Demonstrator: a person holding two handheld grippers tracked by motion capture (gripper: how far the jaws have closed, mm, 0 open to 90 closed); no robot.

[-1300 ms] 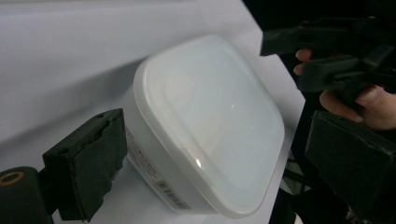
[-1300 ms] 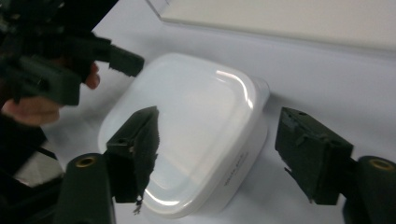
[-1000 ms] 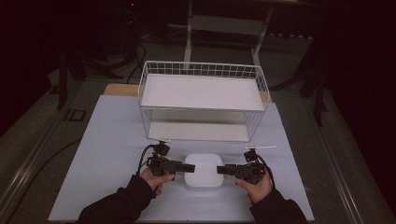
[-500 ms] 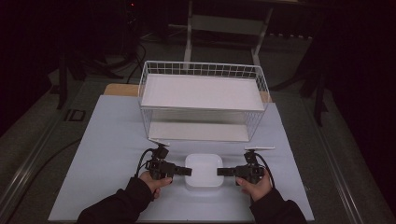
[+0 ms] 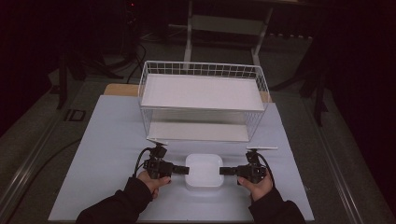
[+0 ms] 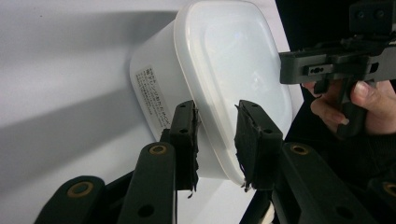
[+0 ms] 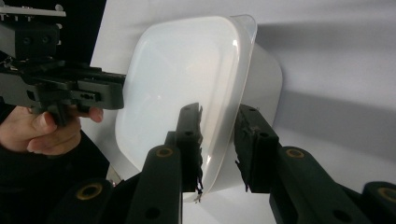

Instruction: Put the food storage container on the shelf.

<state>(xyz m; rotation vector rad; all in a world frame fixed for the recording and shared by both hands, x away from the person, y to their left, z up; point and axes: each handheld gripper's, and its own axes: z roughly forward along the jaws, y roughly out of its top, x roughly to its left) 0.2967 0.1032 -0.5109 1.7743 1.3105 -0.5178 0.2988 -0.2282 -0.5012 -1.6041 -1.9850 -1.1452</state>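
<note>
A white lidded plastic container [image 5: 204, 171] rests on the pale table near its front edge. My left gripper [image 5: 186, 170] is at the container's left side and my right gripper [image 5: 222, 171] at its right side, each held level by a hand. In the left gripper view the container [image 6: 224, 60] has its rim between the narrowly spaced jaws of my left gripper [image 6: 217, 140], one pad against the side wall and one over the lid. The right gripper view has the container [image 7: 187, 70] held the same way by my right gripper [image 7: 218, 140].
A white two-level wire rack [image 5: 203, 91] stands just behind the container, with a flat white shelf on each level. The pale table surface [image 5: 107, 154] extends to the left and right of the hands. Dark floor and stands surround the table.
Both grippers have settled slightly lower and closer against the container's sides. The container has stayed in place.
</note>
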